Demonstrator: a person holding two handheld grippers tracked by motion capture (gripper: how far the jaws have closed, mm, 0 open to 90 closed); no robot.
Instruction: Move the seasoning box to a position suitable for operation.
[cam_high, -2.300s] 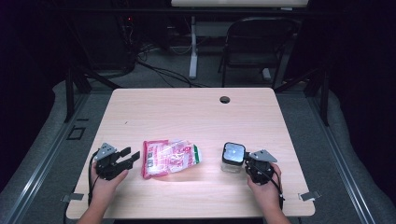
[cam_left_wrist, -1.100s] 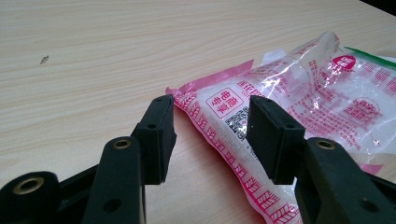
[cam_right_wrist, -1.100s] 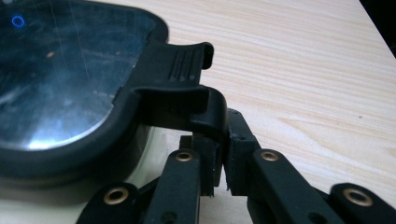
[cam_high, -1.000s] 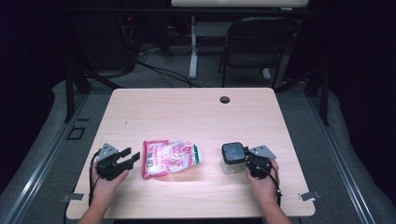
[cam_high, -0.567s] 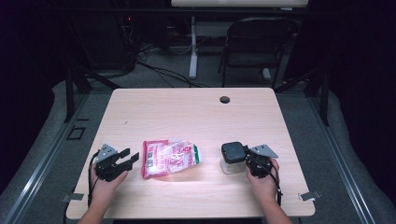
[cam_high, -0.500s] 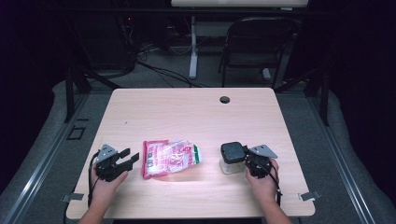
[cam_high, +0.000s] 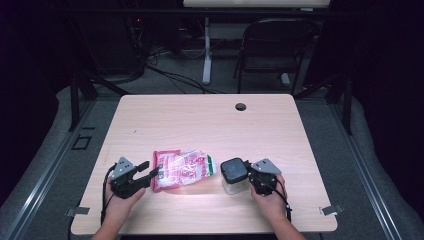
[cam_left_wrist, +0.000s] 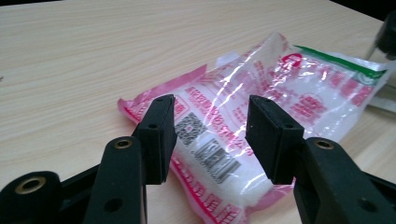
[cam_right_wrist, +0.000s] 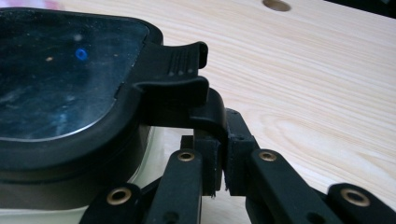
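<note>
A clear plastic bag (cam_high: 181, 169) with pink and white print and a green end lies flat at the table's front middle. My left gripper (cam_high: 150, 171) sits at its left end, open, with the bag's corner (cam_left_wrist: 210, 140) lying past the jaws and nothing between them (cam_left_wrist: 210, 135). To the right stands a small clear container with a black lid (cam_high: 234, 175). My right gripper (cam_high: 248, 172) is at its right side, shut on the lid's side latch (cam_right_wrist: 187, 74), which hangs down into the jaws (cam_right_wrist: 219, 172).
The wooden table (cam_high: 200, 120) has a round cable hole (cam_high: 241, 106) near its far edge. Beyond it stand a folding chair (cam_high: 272, 50) and a white post, with cables on the floor.
My right gripper has moved a little left against the container and its jaws are now on the latch; the container shifted slightly left. The left gripper and the bag stayed put.
</note>
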